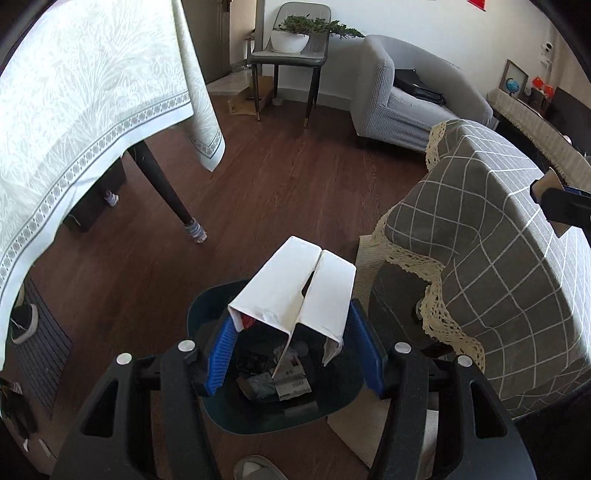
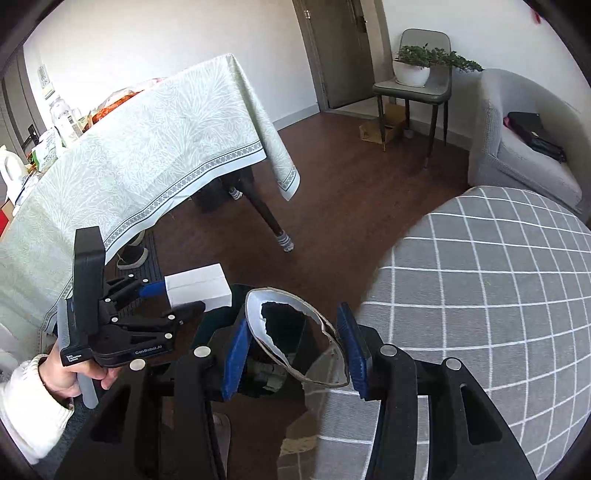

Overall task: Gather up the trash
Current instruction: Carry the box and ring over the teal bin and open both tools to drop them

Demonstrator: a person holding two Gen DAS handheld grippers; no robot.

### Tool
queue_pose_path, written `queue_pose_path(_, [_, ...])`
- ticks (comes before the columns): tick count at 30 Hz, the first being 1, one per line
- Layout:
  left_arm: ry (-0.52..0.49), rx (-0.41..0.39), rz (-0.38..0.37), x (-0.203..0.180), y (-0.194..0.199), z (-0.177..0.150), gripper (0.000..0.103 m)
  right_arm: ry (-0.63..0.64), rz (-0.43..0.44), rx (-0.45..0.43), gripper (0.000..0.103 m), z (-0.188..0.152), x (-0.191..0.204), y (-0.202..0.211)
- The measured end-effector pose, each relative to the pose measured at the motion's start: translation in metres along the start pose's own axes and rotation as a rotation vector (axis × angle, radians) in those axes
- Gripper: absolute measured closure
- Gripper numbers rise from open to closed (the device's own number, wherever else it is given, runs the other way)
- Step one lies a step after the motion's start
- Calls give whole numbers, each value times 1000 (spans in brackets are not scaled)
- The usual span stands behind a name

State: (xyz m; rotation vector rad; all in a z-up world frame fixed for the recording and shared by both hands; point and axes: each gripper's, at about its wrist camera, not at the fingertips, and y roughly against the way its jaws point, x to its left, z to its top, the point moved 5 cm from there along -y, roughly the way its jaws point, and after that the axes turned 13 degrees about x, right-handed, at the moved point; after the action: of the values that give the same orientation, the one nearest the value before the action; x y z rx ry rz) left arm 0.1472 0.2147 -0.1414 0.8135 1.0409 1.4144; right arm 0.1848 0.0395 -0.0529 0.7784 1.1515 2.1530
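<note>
White box (image 1: 295, 291) over bin (image 1: 343, 402) — torn cup (image 2: 295, 332)

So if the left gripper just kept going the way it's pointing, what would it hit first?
Probably the dark trash bin: the left gripper, holding the white box, points down into it. Depth is unclear.

Far left: table (image 2: 155, 147) under pale green cloth (image 1: 74, 110), clutter on its far end. Far wall: chair (image 1: 291, 51) bearing a potted plant (image 1: 295, 35); grey armchair (image 1: 406, 96) right of it, black bag (image 1: 417, 86) on its seat. Near right: checked cover (image 2: 480, 295).
</note>
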Motion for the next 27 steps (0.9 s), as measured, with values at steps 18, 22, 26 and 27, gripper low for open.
queue_pose_path(18, [67,212,25,52,-68,-34,33,58,24,153,56,21,57,-96])
queue_pose_path(22, [70,224,21,57,-70,-40,32,59,17,185,56,22,58,-113])
queue_pose_path(26, [71,202,20,61,-62,-39,32,58,6,215,56,20,60,-131])
queue_pose_path(27, [77,195,15,63,-61,-39,32,57,4,222,56,19,60,-135])
